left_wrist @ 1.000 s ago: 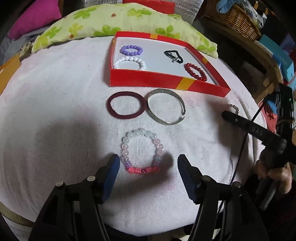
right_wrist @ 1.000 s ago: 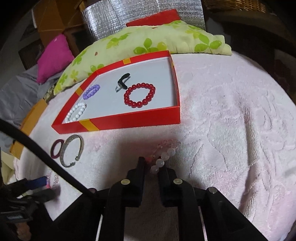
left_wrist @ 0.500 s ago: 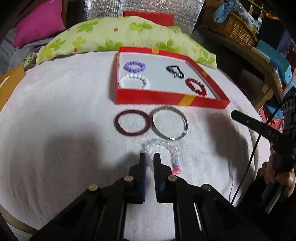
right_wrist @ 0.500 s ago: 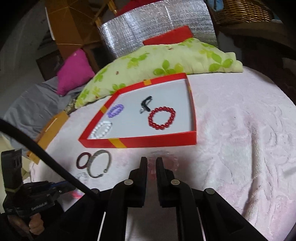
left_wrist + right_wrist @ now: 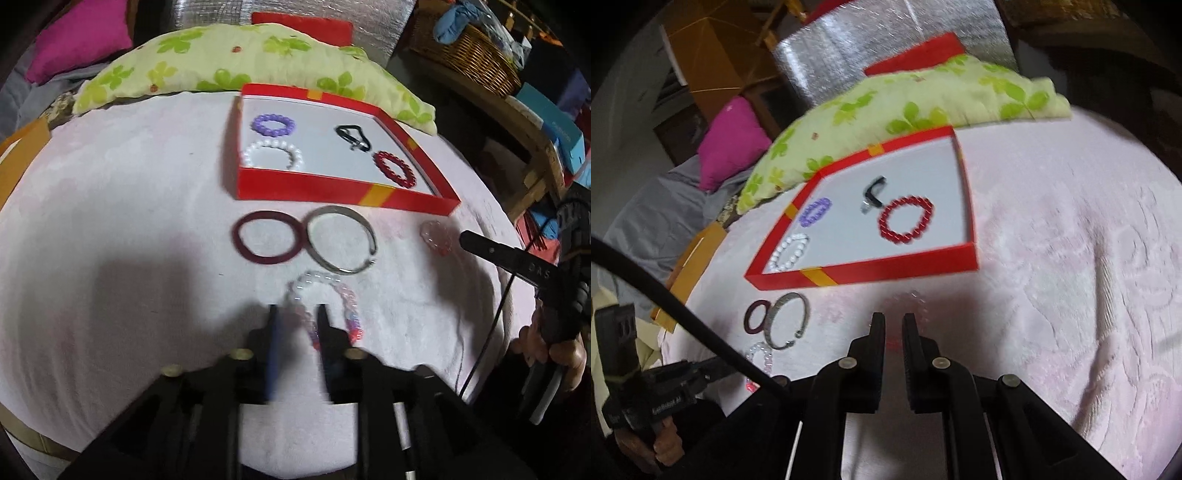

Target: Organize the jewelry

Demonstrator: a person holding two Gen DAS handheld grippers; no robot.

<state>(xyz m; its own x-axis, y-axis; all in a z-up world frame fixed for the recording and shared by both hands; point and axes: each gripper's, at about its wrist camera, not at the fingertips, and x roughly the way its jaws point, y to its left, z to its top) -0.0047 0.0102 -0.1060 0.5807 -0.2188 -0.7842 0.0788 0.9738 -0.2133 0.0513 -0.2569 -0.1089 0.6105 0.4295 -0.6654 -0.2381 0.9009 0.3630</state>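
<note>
Since a moment ago, the left gripper (image 5: 297, 325) snapped together and its jaws are now opening, one side of the pink-and-white bead bracelet (image 5: 325, 302) between them on the white towel (image 5: 129, 221). Near the red box (image 5: 886, 271), the right gripper (image 5: 894, 328) is closed; whether it pinches the clear pink bracelet (image 5: 916, 301) is unclear.

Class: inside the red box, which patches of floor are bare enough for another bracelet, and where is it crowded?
In the red box, floor is bare in the middle, between the white bracelet and the red bracelet, and along the far wall. It is crowded at the left, where the purple bracelet and white bracelet lie close.
</note>
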